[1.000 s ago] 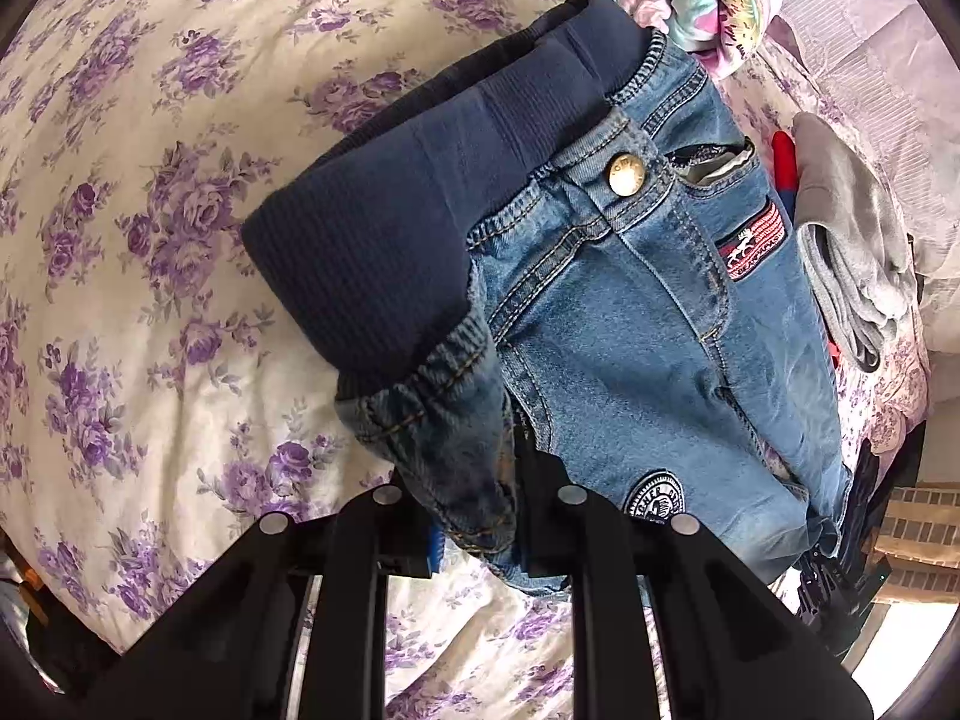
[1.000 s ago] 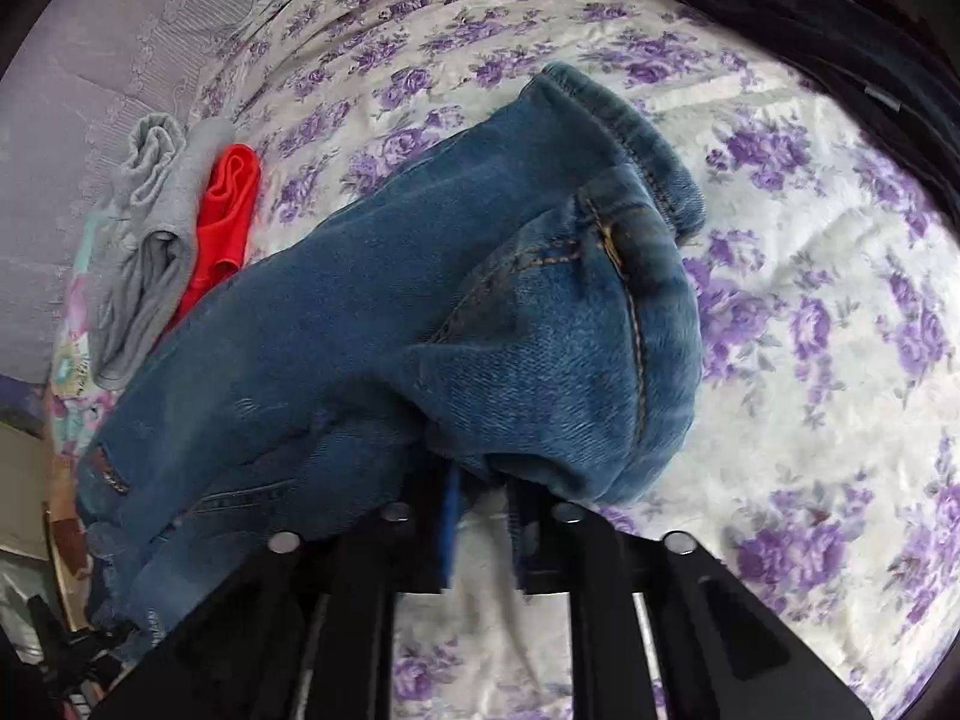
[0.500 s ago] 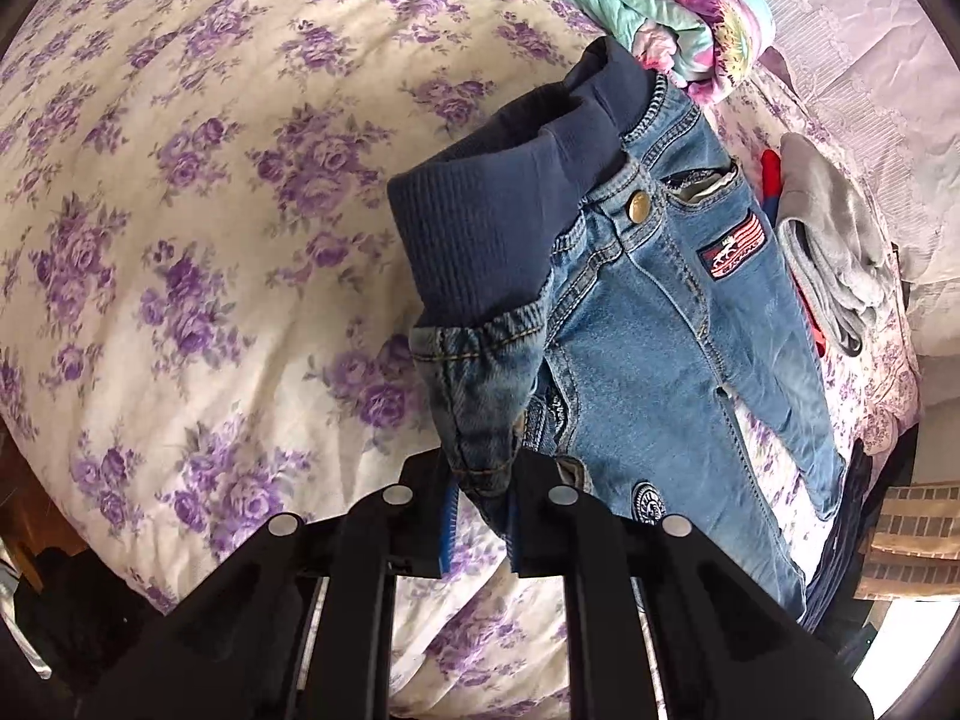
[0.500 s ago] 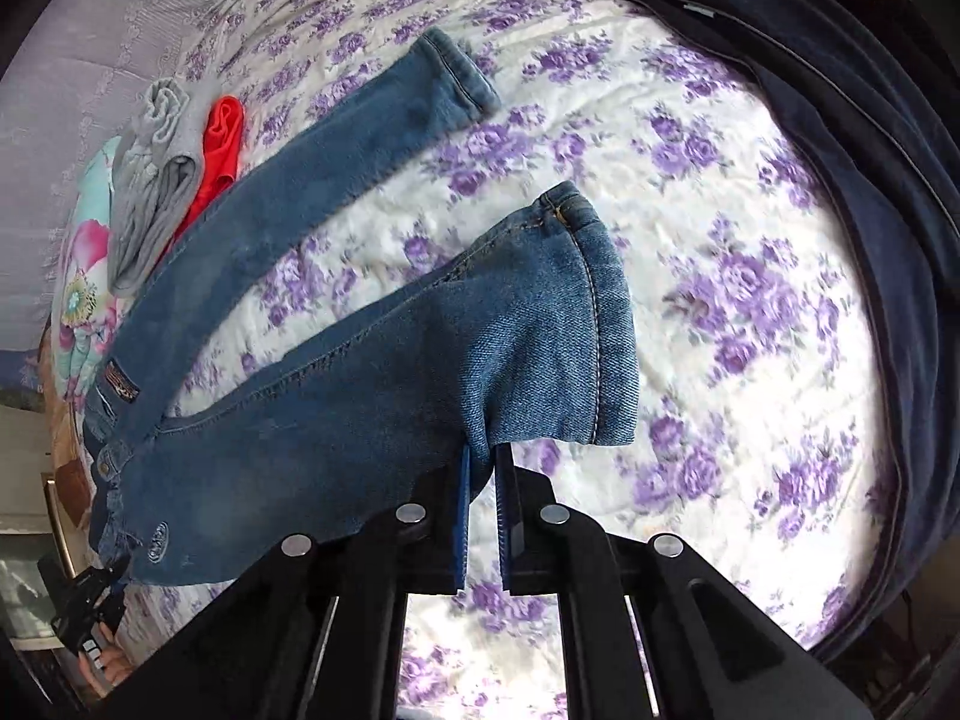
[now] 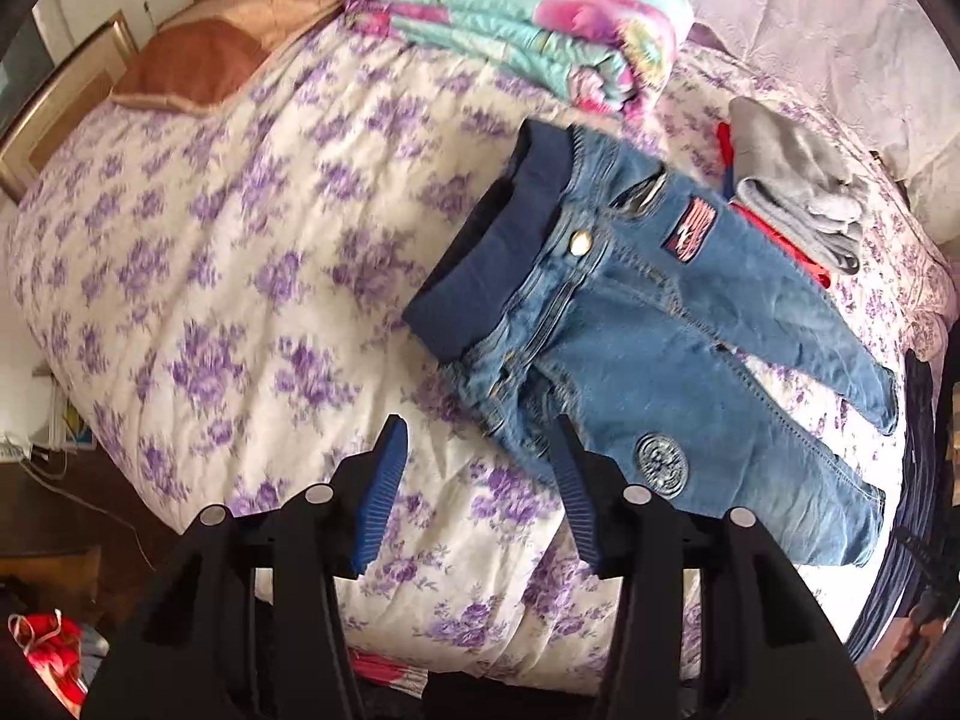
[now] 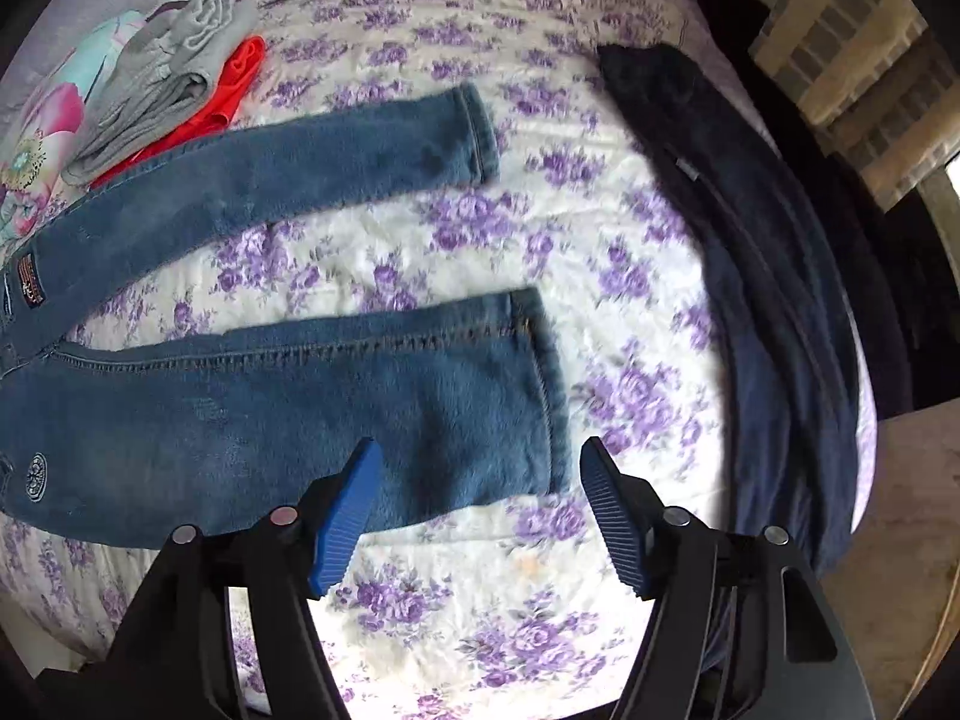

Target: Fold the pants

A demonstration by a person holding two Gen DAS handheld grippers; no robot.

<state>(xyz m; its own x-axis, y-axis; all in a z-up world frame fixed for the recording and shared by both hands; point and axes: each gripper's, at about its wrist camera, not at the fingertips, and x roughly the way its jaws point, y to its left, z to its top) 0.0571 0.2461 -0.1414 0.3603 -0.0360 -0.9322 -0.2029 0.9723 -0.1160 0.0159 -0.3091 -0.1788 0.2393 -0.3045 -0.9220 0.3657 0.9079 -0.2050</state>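
Small blue denim pants [image 5: 654,354] with navy ribbed waistband: lying flat on the purple-floral bedspread [image 5: 210,300], legs apart, waist nearer the left gripper [image 5: 480,480], hems nearer the right gripper [image 6: 480,510]. Both grippers' jaws, just opening, are hovering released, nothing between them.

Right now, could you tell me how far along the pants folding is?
Done: the blue denim pants lie spread flat on the purple-flowered bedspread, legs apart. In hand: nothing; the left tongs and right tongs have just been opening and stand empty. Left: every fold.
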